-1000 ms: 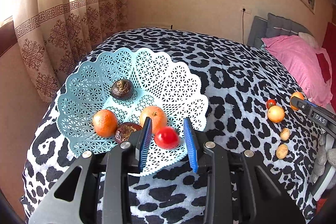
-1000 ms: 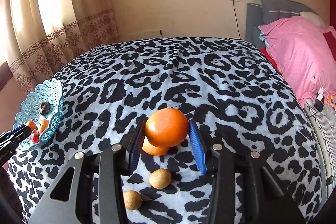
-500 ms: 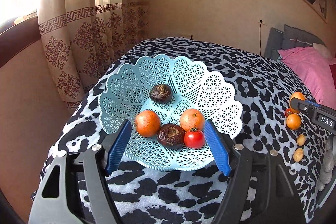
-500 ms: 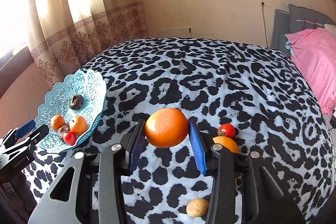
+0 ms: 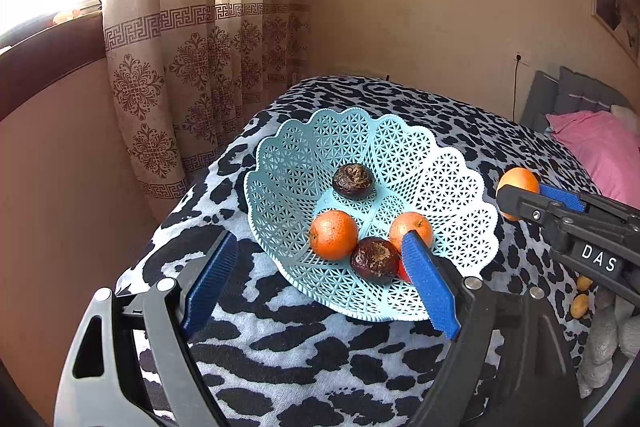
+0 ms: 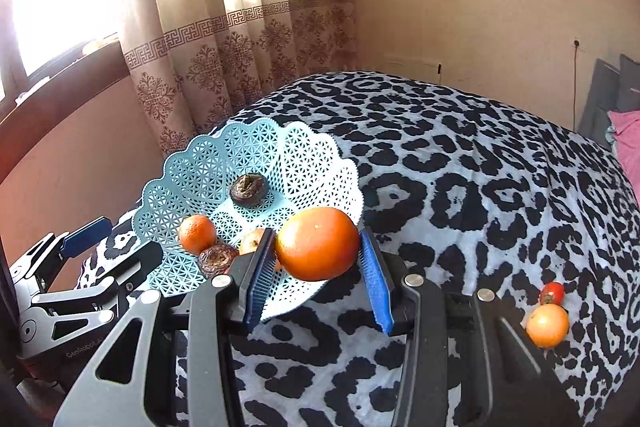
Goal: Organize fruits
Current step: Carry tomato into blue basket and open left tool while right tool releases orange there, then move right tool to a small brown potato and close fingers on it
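Right claw (image 6: 318,267) pinching orange (image 6: 318,243), left claw (image 5: 320,279) spread: I am risking it rolling off the basket (image 6: 224,163) rim onto the bed (image 6: 480,187).

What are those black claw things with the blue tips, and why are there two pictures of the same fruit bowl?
They are grabbing tools that a person holds, one in each hand. Each tool has a small camera looking out along its two fingers, so you get one picture per tool.

The left gripper is open and empty, in front of the blue basket. In the basket lie two oranges, two dark wrinkled fruits and a red tomato, mostly hidden behind a blue finger.

The right gripper squeezes a big orange close to the basket's edge. You can see it from the side in the left picture.

Everything sits on a spotted blanket. Another orange fruit and a small tomato wait there.
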{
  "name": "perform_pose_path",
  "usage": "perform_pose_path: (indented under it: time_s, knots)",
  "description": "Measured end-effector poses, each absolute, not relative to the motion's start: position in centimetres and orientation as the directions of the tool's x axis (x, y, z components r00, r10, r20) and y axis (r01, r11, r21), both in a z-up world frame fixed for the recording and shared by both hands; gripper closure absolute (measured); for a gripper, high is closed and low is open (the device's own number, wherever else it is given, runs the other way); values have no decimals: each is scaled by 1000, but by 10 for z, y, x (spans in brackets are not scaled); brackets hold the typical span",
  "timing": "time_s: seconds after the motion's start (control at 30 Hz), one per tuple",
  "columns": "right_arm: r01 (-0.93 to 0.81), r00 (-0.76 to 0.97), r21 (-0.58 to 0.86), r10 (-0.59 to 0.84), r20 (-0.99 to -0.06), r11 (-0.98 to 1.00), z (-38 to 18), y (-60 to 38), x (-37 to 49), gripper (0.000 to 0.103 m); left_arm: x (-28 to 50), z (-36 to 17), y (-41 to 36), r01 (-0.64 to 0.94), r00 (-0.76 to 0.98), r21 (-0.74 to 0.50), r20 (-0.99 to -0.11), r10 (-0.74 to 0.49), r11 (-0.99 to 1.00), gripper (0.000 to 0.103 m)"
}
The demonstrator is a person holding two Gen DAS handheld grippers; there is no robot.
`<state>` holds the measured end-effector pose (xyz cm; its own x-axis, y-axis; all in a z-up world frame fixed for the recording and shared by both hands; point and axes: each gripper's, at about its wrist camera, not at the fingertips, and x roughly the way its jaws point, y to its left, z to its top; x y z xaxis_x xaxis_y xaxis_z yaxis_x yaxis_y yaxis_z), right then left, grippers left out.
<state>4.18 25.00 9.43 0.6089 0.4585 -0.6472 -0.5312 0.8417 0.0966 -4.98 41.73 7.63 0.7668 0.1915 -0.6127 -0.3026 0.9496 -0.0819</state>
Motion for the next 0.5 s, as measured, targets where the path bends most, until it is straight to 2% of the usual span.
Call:
perform_pose_path:
  time_s: [0.23,0.5]
  knots:
    - [-545,586,96,461,-667,833,85,264,43,58,-50,78,421,-311,768,-93,-611,192,946,14]
    - [-470,613,125,426,-665,874,80,228,39,58,-51,77,420,-303,772,-103,-609,181,947,13]
